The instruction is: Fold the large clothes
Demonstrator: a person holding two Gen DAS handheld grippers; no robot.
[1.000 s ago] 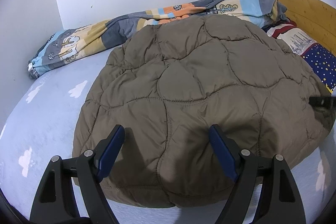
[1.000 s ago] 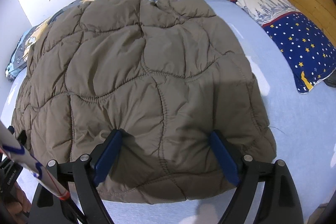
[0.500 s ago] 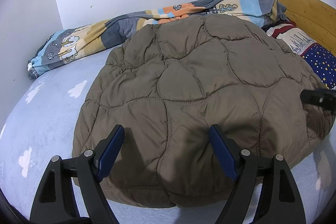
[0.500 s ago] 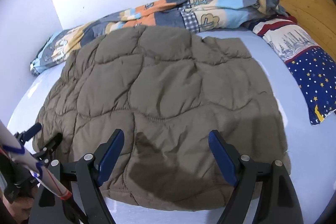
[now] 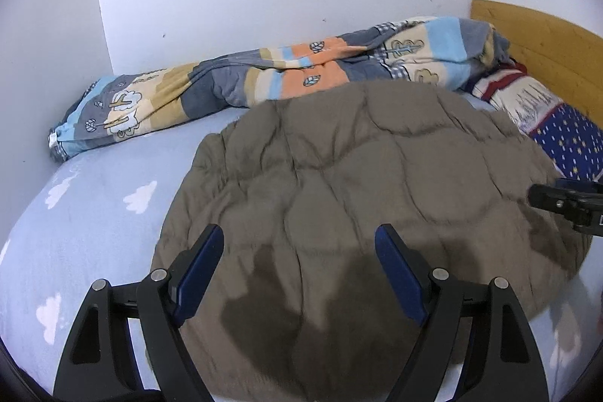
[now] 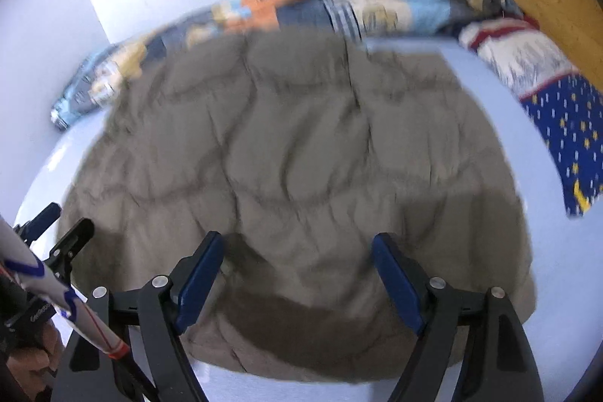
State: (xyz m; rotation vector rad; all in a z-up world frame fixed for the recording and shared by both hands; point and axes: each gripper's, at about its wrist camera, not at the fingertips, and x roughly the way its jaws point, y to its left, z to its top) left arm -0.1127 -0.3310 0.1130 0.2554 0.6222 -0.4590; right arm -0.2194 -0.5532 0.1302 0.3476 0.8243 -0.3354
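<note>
Bed: pale blue sheet [image 5: 94, 213] with white clouds is carrying everything, bare on its left part.
Jacket: brown quilted jacket [image 5: 358, 183] is lying flat mid-bed, seemingly folded once into a compact block, likely awaiting another fold.
Blanket: striped blanket [image 5: 264, 74] is bunching along the wall, apparently pushed aside for working room.
Pillow: starred pillow [image 6: 565, 115] is resting by the headboard, just beside the jacket.
Left gripper [image 5: 297, 270]: is hovering over the near hem, jaws wide, holding nothing.
Right gripper [image 6: 297, 270]: is hanging above the hem, jaws wide and empty.
</note>
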